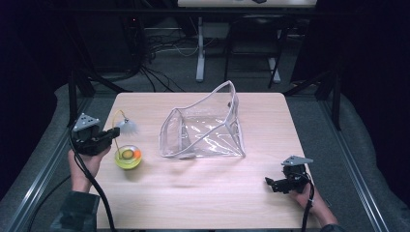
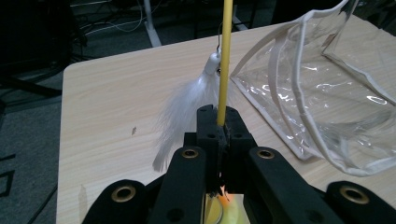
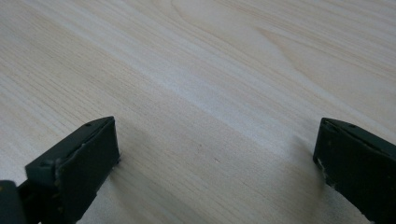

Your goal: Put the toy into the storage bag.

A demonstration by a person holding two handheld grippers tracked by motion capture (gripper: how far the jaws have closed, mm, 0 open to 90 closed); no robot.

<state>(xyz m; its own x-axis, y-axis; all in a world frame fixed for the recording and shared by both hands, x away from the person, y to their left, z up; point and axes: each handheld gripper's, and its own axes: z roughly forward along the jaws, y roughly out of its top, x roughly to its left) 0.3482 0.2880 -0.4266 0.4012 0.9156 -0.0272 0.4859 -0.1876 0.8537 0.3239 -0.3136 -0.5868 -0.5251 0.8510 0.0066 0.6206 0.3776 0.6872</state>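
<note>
Resting near the table's [image 1: 203,203] 4 o'clock edge, the right gripper [image 1: 276,185] has its jaws wide apart over bare wood, nothing between them. At 9 o'clock the left gripper [image 1: 112,136] has its jaws clamped together on a thin yellow rod [image 2: 226,60], from which a white feather [image 2: 187,109] hangs by a small hook. Just below that gripper sits a yellow-green ball toy [image 1: 128,157]. Farther back, around centre toward 12 o'clock, a clear plastic pouch [image 1: 205,128] with white piping stands open.
</note>
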